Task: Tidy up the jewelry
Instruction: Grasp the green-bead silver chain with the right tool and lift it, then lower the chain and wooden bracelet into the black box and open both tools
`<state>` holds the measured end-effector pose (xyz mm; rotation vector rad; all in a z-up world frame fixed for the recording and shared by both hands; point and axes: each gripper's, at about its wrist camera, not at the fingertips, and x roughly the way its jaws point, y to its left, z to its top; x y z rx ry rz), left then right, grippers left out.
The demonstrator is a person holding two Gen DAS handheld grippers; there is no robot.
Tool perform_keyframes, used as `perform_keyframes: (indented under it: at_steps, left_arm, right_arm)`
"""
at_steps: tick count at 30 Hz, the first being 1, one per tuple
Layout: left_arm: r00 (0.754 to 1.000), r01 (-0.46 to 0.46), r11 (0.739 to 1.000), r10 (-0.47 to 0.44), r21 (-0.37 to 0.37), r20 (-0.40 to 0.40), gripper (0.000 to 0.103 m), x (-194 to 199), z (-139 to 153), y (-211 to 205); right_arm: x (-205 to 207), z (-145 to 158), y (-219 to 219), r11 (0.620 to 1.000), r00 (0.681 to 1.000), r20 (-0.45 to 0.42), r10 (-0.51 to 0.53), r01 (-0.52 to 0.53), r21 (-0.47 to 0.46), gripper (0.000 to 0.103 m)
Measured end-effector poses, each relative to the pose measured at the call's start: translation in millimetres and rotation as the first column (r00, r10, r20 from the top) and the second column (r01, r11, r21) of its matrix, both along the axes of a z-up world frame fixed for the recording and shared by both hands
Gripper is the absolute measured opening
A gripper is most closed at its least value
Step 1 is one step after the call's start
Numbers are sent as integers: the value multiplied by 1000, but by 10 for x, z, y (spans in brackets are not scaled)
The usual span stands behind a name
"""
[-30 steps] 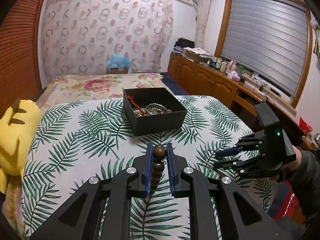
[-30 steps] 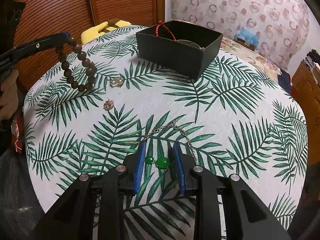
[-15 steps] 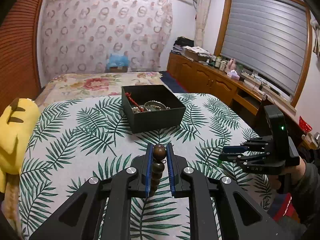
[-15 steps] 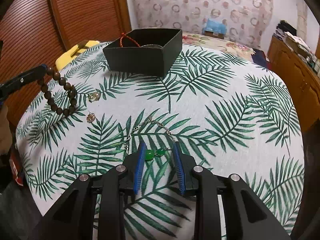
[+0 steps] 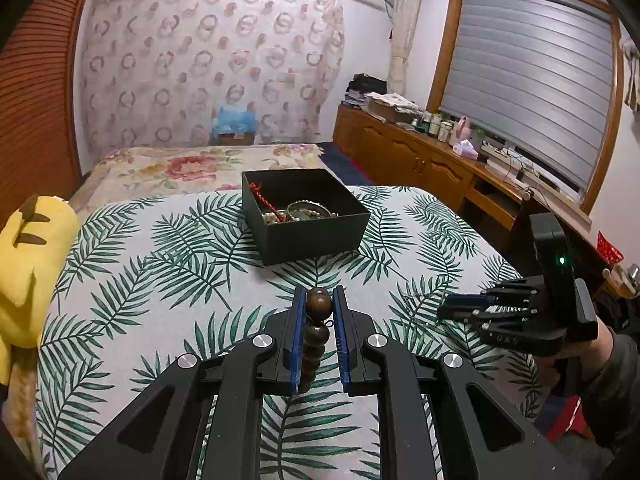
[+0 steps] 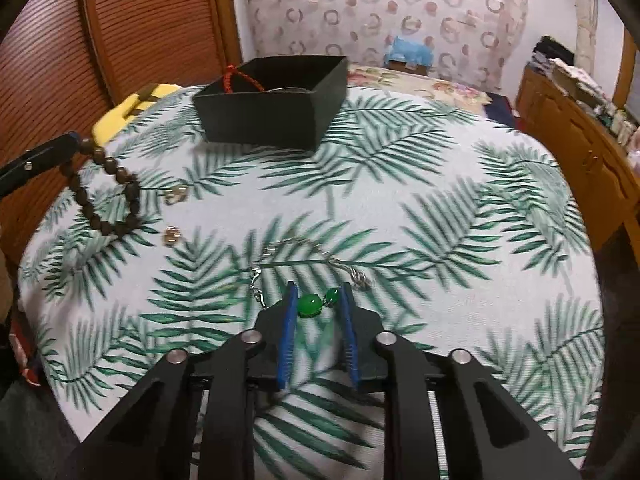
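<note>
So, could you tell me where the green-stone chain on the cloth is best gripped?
At the two green stones, from above, pads either side: they are its bulkiest part, while the thin chain lies flat. The right gripper is closing around them.

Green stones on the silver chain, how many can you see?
2. A big oval green stone and a smaller one sit side by side between the closing right gripper fingers; others may be hidden.
</note>
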<state>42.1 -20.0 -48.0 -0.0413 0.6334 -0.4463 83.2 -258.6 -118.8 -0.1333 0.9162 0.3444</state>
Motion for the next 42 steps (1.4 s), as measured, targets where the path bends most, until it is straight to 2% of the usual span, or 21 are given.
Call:
perform_keyframes:
  at_steps: [4, 11, 15, 21, 28, 30, 34, 42]
  left_arm:
    - [1000, -1, 1000, 1, 0, -1, 12, 1, -4, 1]
    - [1000, 6, 1000, -6, 5, 0, 12, -14, -18, -2]
    - [1000, 4, 1000, -4, 3, -1, 12, -22, -24, -6]
    - [1000, 6, 1000, -6, 4, -1, 13, -21, -23, -5]
    - [1000, 5, 1000, -5, 3, -1, 12, -22, -25, -4]
    - [1000, 5, 1000, -5, 3, -1, 12, -20, -22, -5]
    - [1000, 5, 1000, -5, 4, -1, 13, -21, -21, -4]
    - [1000, 5, 1000, -5, 7, 2, 12, -27, -24, -13]
  right_arm:
    - [37, 7, -137, 999, 999, 0, -33, 33, -15, 22]
    - [77, -14, -139, 999, 999, -12, -46, 47, 28, 22]
    - [138, -29, -182, 995, 998, -29, -63, 65, 80, 27]
    - [196, -20, -139, 994, 998, -26, -66, 68, 86, 34]
    - [190, -29, -21, 999, 998, 15, -55, 55, -1, 35]
    - [175, -36, 6, 999, 999, 28, -43, 44, -27, 33]
    - [149, -32, 7, 999, 999, 32, -20, 22, -40, 9]
    - [109, -18, -178, 999, 1000, 10, -24, 25, -49, 8]
